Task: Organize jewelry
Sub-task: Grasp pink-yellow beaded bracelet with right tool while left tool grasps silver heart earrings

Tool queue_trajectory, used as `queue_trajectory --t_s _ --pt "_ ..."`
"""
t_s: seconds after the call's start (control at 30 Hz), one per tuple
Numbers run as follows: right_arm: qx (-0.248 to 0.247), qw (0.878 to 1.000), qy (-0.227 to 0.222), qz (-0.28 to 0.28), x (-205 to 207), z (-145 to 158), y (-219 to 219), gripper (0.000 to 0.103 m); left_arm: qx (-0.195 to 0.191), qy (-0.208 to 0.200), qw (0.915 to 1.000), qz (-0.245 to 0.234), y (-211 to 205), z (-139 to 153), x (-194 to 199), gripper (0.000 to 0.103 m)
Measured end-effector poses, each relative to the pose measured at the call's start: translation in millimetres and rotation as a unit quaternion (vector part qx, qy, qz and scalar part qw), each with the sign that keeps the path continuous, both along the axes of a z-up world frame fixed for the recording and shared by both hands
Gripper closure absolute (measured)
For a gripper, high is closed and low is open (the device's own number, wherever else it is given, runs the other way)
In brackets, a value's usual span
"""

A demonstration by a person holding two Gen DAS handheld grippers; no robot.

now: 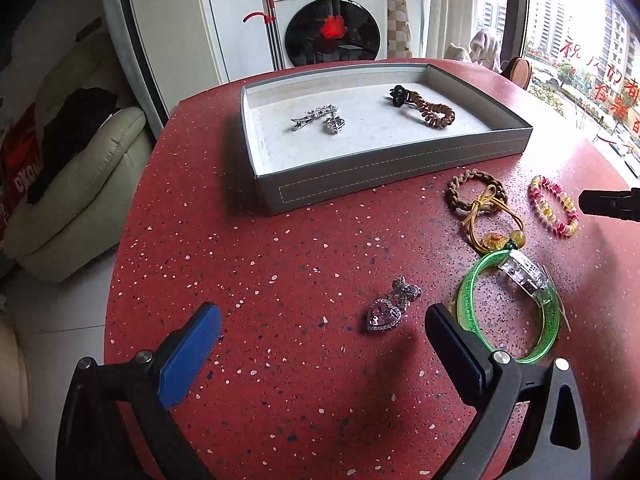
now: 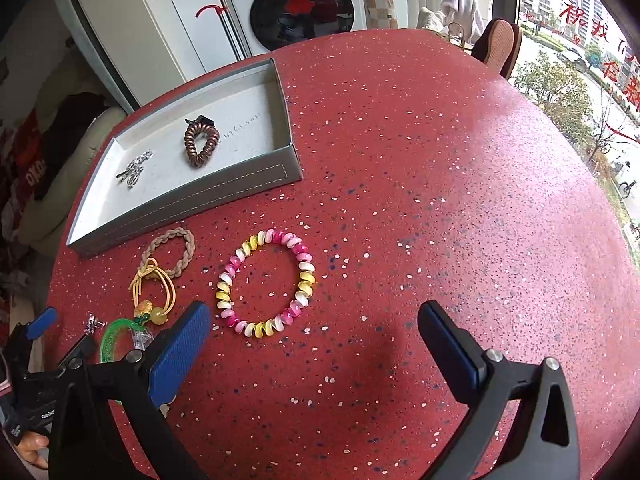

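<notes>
Jewelry tray on red speckled table

Two pieces lie in the tray; bracelets lie apparently just before it.

"panasonic" on washing machine

From the right wrist view, the green bangle sits half hidden behind the right claw's blue finger; the left claw is cut off at the edge.
</notes>
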State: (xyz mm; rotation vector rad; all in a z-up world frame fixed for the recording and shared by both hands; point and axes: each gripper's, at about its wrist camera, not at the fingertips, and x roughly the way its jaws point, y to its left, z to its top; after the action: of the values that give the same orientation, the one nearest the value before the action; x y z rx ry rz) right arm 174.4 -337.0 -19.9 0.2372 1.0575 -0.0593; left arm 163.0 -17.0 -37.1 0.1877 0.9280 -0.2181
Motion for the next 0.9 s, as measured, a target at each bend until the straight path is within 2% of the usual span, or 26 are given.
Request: queue_trajectory --t_s 0.07,0.23,0.37,0.5,0.57,0.67,0.73,0.83,0.87,0.9 --pt "-0.003 1.0 0.004 -0.002 2.0 -2.9 -0.4 0.001 0.001 -0.001 1.0 -0.001 -1.4 -0.2 1.1 0.0" --pt "-0.012 1.0 0.012 -0.005 8.9 -11.4 0.9 0.01 0.005 0.007 1.0 -0.004 -6.0 -2.9 4.8 0.0" --pt "-0.04 0.999 0.01 0.003 11.5 -12.2 9.8 0.013 0.008 0.005 0.9999 -0.01 -10.2 -3.5 3.4 0.0" --pt "-0.075 0.997 0.011 0.017 12.2 -14.9 19.6 0.017 0.004 0.005 0.9998 -0.017 -13.2 -2.1 2.2 0.008" --pt "-0.09 0.996 0.01 0.025 11.4 -15.3 23.7 0.022 -0.003 0.008 0.9997 -0.024 -14.5 -1.3 1.3 0.016" --pt "-0.093 0.995 0.008 0.036 10.2 -12.5 28.8 0.035 -0.007 0.012 0.9993 -0.036 -18.5 0.2 -0.4 0.028" --pt "-0.092 0.995 0.008 0.041 11.1 -10.9 32.7 0.046 -0.009 0.015 0.9988 -0.046 -22.0 1.5 -2.2 0.045" --pt "-0.091 0.995 0.008 0.048 11.3 -9.6 37.8 0.06 -0.012 0.019 0.9979 -0.06 -26.9 2.4 -4.7 0.063" --pt "-0.09 0.995 0.008 0.05 11.7 -9.2 39.6 0.063 -0.012 0.02 0.9977 -0.064 -28.4 2.6 -5.4 0.068" --pt "-0.092 0.994 0.008 0.052 9.4 -9.3 40.0 0.072 -0.01 0.02 0.9977 -0.064 -29.6 2.7 -6.0 0.069"
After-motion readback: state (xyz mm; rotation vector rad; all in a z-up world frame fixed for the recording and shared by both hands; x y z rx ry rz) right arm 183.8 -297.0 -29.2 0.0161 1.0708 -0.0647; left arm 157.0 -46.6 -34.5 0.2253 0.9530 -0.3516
